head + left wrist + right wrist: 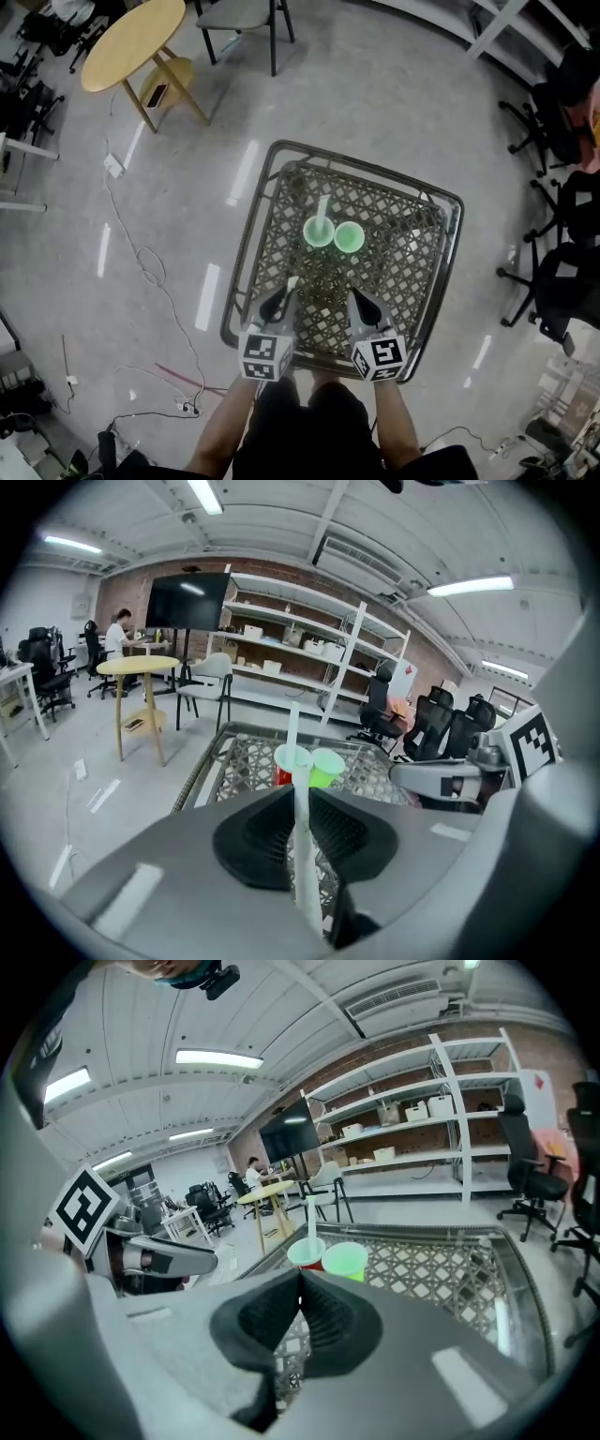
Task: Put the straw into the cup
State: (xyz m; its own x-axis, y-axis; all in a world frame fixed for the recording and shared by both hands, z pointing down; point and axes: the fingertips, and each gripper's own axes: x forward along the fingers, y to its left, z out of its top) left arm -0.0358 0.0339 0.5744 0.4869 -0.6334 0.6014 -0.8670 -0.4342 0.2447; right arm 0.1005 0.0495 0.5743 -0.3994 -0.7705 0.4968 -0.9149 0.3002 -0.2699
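Two green cups stand side by side in the middle of a woven lattice table [422, 281]. The left cup [319, 231] has a white straw [323, 208] standing in it and a red part showing under it in the gripper views. Nothing is inside the right cup [349, 236]. My left gripper [279, 298] hangs over the table's near side, short of the cups, shut on a second white straw [302, 855] that sticks up between its jaws. My right gripper [361, 302] is level with it on the right, jaws shut with nothing between them [300, 1283].
A round wooden table [131, 42] and a chair [239, 14] stand on the floor beyond the lattice table. Cables [141, 253] trail over the floor at the left. Black office chairs [562, 112] crowd the right side. Shelving [300, 639] lines the far wall.
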